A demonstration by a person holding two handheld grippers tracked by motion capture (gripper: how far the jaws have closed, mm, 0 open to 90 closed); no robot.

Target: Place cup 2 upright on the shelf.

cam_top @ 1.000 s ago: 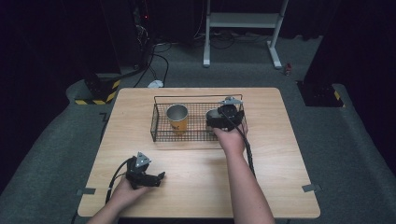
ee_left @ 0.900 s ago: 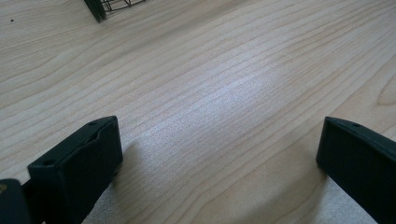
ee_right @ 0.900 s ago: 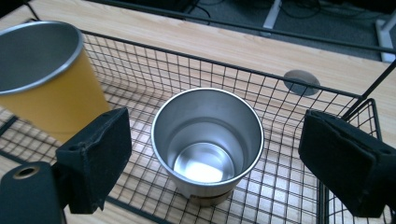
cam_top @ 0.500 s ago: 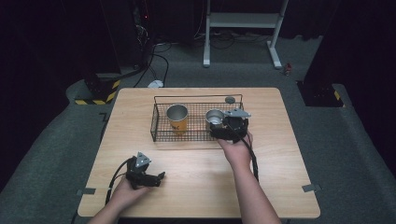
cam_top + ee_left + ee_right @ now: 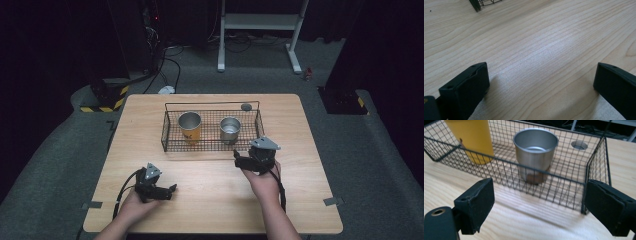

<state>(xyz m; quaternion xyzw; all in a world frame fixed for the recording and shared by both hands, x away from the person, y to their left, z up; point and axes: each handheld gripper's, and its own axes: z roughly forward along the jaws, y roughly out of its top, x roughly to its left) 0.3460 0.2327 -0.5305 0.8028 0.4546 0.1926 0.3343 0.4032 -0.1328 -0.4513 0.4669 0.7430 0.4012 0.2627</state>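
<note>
Two cups sat upright in the wire basket point(image 5: 210, 105), both grippers empty.

Left gripper point(image 5: 170, 190) rested low on the wooden table point(image 5: 200, 200) near the front edge, jaws spread wide with bare wood between them, well apart from the basket; looked parked out of the way. In the basket, yellow cup point(image 5: 190, 126) stood left, steel cup point(image 5: 230, 129) right, a gap between them, likely so each can be gripped separately. Right gripper point(image 5: 239, 161) hovered just in front of the basket's right end, jaws apart, holding nothing, aimed at the steel cup through the mesh. A small round hole point(image 5: 246, 106) lay in the tabletop behind the basket.
</note>
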